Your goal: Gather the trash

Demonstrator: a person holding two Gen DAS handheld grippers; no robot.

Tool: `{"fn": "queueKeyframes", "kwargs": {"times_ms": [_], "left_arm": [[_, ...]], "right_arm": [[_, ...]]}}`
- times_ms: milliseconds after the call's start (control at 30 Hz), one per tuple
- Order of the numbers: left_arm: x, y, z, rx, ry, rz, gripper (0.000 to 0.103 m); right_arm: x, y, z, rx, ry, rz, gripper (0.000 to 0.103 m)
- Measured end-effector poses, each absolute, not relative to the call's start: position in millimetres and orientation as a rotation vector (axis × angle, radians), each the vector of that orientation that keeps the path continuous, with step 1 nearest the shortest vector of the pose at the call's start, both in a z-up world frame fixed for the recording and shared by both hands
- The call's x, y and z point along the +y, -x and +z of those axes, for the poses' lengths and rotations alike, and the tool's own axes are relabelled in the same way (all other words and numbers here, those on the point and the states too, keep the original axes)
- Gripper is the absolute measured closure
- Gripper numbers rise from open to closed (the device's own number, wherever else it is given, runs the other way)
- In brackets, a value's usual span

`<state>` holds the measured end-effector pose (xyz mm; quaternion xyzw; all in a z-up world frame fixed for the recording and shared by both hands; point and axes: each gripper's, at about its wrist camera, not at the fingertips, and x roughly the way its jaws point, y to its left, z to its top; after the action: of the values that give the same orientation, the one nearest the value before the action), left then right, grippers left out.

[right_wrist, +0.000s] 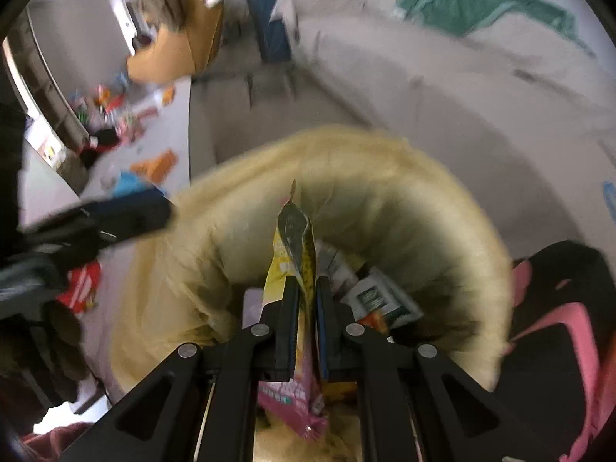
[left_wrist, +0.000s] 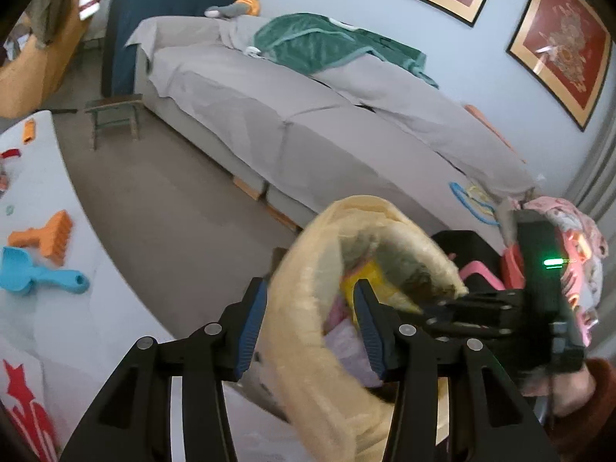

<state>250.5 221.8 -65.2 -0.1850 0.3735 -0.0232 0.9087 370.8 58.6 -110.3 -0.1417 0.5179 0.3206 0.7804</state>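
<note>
A pale yellow trash bag [left_wrist: 308,238] hangs with its mouth wide, and several wrappers lie inside. My left gripper [left_wrist: 312,292] is open and straddles the bag's near rim, with the film loose between its blue pads [left_wrist: 252,327]. In the right wrist view my right gripper [right_wrist: 306,288] is shut on a yellow snack wrapper [right_wrist: 294,238], held upright over the bag's mouth [right_wrist: 385,161]. A white and green packet [right_wrist: 381,300] and a pink wrapper [right_wrist: 296,396] lie below it. The right gripper's black body [left_wrist: 539,269] shows at the right of the bag. The left gripper [right_wrist: 115,215] is a dark blur at the bag's left rim.
A long sofa under a grey cover [left_wrist: 308,123] with a green blanket [left_wrist: 327,42] runs behind the bag. A white table [left_wrist: 77,327] at the left carries an orange rake [left_wrist: 46,238] and a blue scoop [left_wrist: 34,269]. A small stool [left_wrist: 113,115] stands on the floor. A black and pink item [right_wrist: 558,327] sits right of the bag.
</note>
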Motion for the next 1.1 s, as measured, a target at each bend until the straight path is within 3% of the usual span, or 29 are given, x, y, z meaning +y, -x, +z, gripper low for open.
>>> {"fn": "queueKeyframes", "kwargs": {"times_ms": [167,333,433,767,1100], "left_arm": [[223,-241,-71,0.785,0.345,0.003,0.055],[215,-240,-74,0.806,0.309,0.039,0.055],[209,-233,-70,0.793,0.305,0.028,0.055],[166,-183,-41,0.755,0.217,0.030,0.055],[109,-108,-19,0.785,0.098,0.108,0.055]], "right_arm": [[70,-371,-148,1.271,0.439,0.676,0.094],[65,-366,-140,1.249,0.389,0.685,0.090],[52,-362,-130,1.219,0.286,0.684,0.078],[-15,-292,-51,0.918,0.154,0.627,0.058],[-78,-187,-10,0.760,0.065,0.443,0.052]]}}
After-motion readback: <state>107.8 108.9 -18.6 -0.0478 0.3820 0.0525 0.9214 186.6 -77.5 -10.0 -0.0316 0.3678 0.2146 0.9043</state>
